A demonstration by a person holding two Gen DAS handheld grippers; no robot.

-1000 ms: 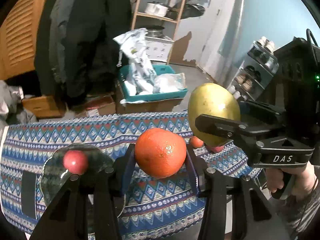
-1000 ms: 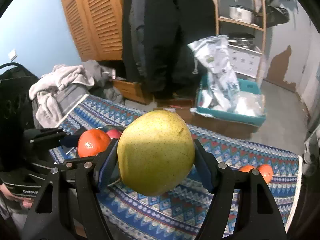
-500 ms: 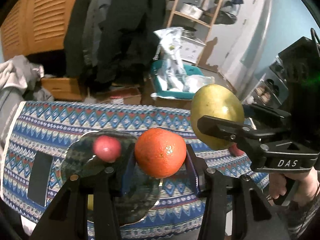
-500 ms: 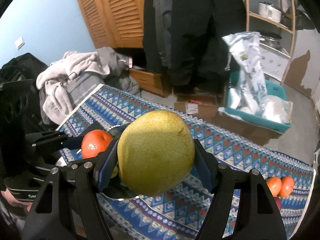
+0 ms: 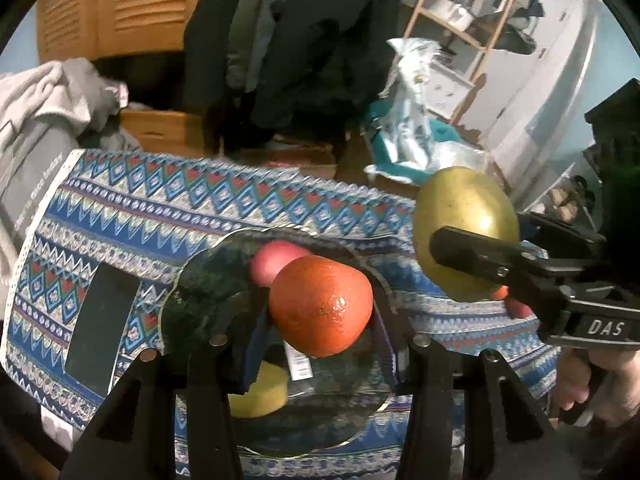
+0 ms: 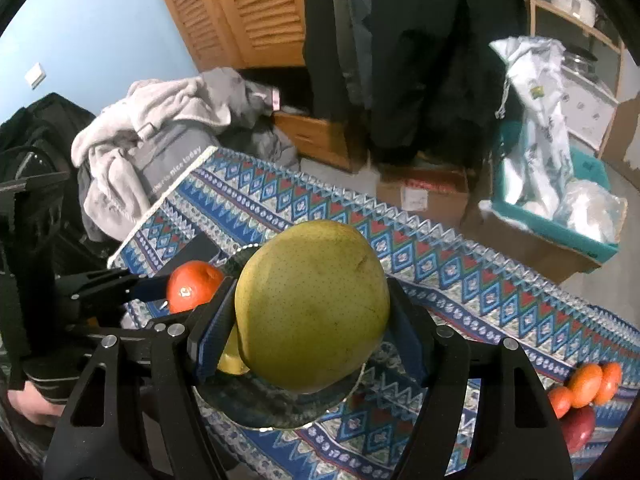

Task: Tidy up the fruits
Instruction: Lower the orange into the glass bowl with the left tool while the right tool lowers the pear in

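My left gripper is shut on an orange and hangs over a dark glass plate. On that plate lie a red fruit and a yellow fruit. My right gripper is shut on a large green pear, also above the plate. In the left wrist view the pear and right gripper hover just right of the plate. The orange shows at the left in the right wrist view.
A patterned blue cloth covers the table. Several oranges and a red fruit sit near its right end. A black rectangle lies left of the plate. Clothes, boxes and a teal bin stand beyond.
Both grippers have moved left and down with their fruits, from beside the plate to over it. The plate now sits under the orange, and the yellow fruit on it has come into view.
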